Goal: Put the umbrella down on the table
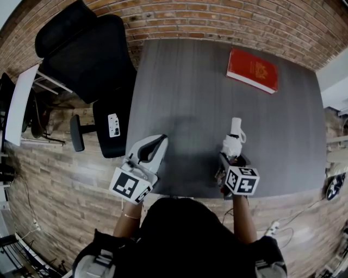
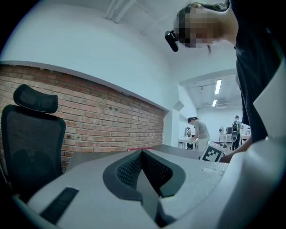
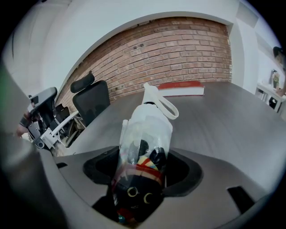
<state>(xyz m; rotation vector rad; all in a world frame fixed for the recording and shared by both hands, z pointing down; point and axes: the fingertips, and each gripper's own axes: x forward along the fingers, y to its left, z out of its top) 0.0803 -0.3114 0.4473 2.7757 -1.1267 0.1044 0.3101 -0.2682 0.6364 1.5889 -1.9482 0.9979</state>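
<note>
My right gripper (image 1: 231,160) is shut on a folded umbrella (image 1: 234,140), over the near part of the grey table (image 1: 185,87). The umbrella (image 3: 145,134) is white at its far end, with a white loop strap, and dark with coloured stripes where it sits between the jaws of the right gripper (image 3: 143,169). It points away from me and tilts down toward the table (image 3: 223,116). I cannot tell whether it touches the tabletop. My left gripper (image 1: 159,143) hovers by the table's near left corner; in the left gripper view its pads (image 2: 134,167) meet with nothing between them.
A red book (image 1: 253,70) lies at the table's far right, near the brick wall (image 1: 217,16). A black office chair (image 1: 87,54) stands left of the table. People stand at benches in the far room (image 2: 199,132). A power strip (image 1: 272,227) lies on the floor.
</note>
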